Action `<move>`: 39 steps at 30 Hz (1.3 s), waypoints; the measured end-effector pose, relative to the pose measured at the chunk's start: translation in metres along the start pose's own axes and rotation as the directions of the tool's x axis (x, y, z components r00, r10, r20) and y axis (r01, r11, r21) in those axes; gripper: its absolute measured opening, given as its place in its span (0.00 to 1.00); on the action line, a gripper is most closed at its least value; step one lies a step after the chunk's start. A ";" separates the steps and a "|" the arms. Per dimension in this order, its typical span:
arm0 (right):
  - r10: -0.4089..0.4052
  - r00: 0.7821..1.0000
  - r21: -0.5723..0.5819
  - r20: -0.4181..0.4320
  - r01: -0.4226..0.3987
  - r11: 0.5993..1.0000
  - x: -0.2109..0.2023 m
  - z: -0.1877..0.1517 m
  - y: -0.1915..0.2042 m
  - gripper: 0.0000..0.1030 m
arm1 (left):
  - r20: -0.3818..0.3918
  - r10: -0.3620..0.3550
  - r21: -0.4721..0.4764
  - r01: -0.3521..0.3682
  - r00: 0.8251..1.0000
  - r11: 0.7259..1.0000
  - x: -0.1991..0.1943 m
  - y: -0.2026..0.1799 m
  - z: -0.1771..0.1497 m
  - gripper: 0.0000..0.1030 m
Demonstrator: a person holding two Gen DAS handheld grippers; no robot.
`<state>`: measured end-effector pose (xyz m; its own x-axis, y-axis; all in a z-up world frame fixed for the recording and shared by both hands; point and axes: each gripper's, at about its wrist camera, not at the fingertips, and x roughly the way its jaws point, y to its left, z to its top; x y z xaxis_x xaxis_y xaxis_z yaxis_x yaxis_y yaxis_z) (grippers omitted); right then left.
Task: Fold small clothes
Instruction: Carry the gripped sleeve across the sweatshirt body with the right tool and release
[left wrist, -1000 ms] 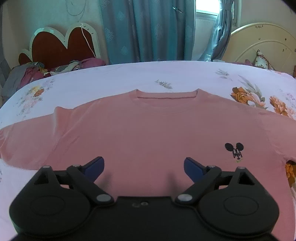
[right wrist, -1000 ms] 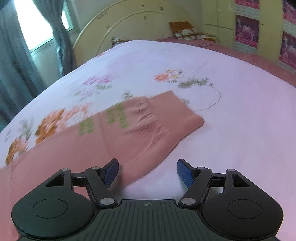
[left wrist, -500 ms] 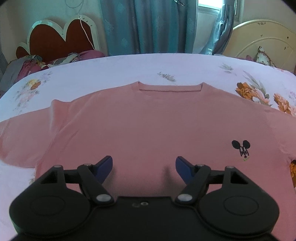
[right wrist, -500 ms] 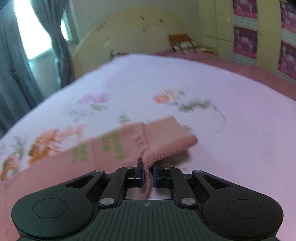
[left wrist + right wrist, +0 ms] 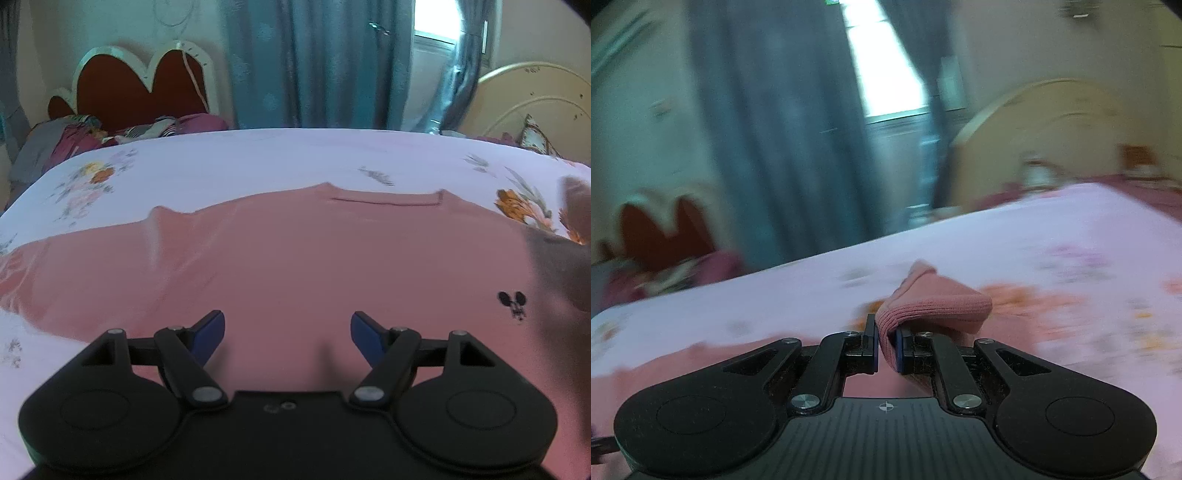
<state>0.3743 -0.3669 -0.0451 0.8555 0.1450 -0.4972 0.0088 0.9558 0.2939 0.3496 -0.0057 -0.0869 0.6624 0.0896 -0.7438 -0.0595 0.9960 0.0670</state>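
A pink shirt [image 5: 295, 258] lies spread flat on the bed [image 5: 258, 158], collar toward the blue curtains [image 5: 314, 62] and a small black mouse print [image 5: 512, 302] on the chest. The left hand-held gripper [image 5: 287, 330] hangs released just above the shirt's lower middle, its blue fingers [image 5: 210, 330] wide apart and touching nothing. The right hand-held gripper [image 5: 886, 345] is clenched on the ribbed cuff of the shirt's sleeve [image 5: 938, 302], which is lifted off the bed; that view is blurred.
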 end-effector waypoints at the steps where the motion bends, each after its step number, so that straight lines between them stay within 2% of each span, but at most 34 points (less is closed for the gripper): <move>1: 0.038 0.999 -0.016 -0.024 -0.038 0.999 0.009 -0.008 0.023 0.07 | -0.002 0.001 -0.007 -0.001 1.000 1.000 0.001 0.006 0.000 0.72; 3: 0.092 0.993 -0.028 -0.076 -0.094 0.995 0.025 -0.024 0.056 0.07 | -0.006 0.004 -0.016 -0.004 1.000 1.000 0.003 0.018 0.000 0.72; 6: 0.161 0.967 -0.033 -0.196 -0.170 0.985 0.050 -0.053 0.097 0.08 | -0.011 -0.001 -0.016 0.001 1.000 1.000 0.007 0.030 0.001 0.72; 10: 0.158 0.947 -0.055 -0.280 -0.180 0.982 0.065 -0.078 0.120 0.10 | -0.022 -0.035 -0.015 0.034 0.999 0.999 0.015 0.038 0.000 0.74; 11: 0.160 0.945 -0.049 -0.286 -0.182 0.982 0.065 -0.080 0.120 0.14 | -0.025 -0.047 -0.013 0.047 0.999 0.999 0.017 0.038 0.000 0.74; 12: 0.171 0.942 -0.034 -0.289 -0.189 0.981 0.063 -0.080 0.118 0.27 | -0.025 -0.061 -0.010 0.060 0.998 0.998 0.018 0.037 0.000 0.74; 13: 0.178 0.943 -0.018 -0.283 -0.191 0.982 0.059 -0.080 0.109 0.45 | -0.025 -0.076 -0.004 0.076 0.997 0.997 0.020 0.035 0.000 0.76; 14: 0.177 0.948 -0.011 -0.264 -0.186 0.983 0.053 -0.078 0.105 0.53 | -0.022 -0.098 0.005 0.098 0.995 0.995 0.021 0.030 0.002 0.77; 15: 0.169 0.955 -0.015 -0.244 -0.178 0.984 0.047 -0.075 0.100 0.60 | -0.021 -0.115 0.012 0.115 0.993 0.993 0.021 0.026 0.001 0.78; 18: 0.144 0.965 -0.013 -0.218 -0.151 0.988 0.029 -0.071 0.084 0.60 | -0.021 -0.178 0.057 0.179 0.984 0.982 0.024 0.002 0.003 0.79; 22: 0.032 0.982 -0.020 -0.186 -0.037 0.999 0.003 -0.068 0.048 0.60 | -0.021 -0.267 0.151 0.267 0.964 0.952 0.025 -0.040 0.000 0.82; 25: -0.059 0.982 -0.021 -0.179 0.056 0.998 -0.018 -0.074 0.018 0.60 | -0.017 -0.319 0.221 0.315 0.948 0.923 0.028 -0.074 -0.004 0.81; 27: -0.118 0.976 -0.037 -0.182 0.114 0.993 -0.029 -0.081 0.000 0.60 | -0.012 -0.329 0.253 0.321 0.944 0.913 0.032 -0.097 -0.008 0.80; 31: -0.182 0.960 -0.023 -0.210 0.182 0.983 -0.044 -0.093 -0.031 0.60 | -0.009 -0.292 0.332 0.279 0.956 0.901 0.056 -0.131 -0.015 0.69; 34: -0.205 0.952 -0.010 -0.226 0.208 0.978 -0.048 -0.100 -0.047 0.60 | -0.015 -0.270 0.307 0.262 0.963 0.915 0.076 -0.133 -0.015 0.57; 36: -0.213 0.948 -0.012 -0.237 0.217 0.976 -0.049 -0.105 -0.053 0.60 | 0.016 -0.308 0.246 0.295 0.951 0.923 0.080 -0.125 -0.013 0.45; 38: -0.225 0.945 -0.010 -0.238 0.229 0.973 -0.043 -0.106 -0.055 0.60 | 0.030 -0.326 0.198 0.314 0.945 0.929 0.082 -0.118 -0.007 0.17; 39: -0.228 0.945 -0.007 -0.236 0.233 0.973 -0.041 -0.106 -0.056 0.60 | 0.037 -0.343 0.178 0.332 0.939 0.927 0.083 -0.115 -0.003 0.15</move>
<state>0.2833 -0.3997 -0.1280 0.6841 -0.0204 -0.7291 0.2038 0.9651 0.1643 0.4086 -0.1134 -0.1583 0.6697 -0.2575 -0.6965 0.2973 0.9525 -0.0663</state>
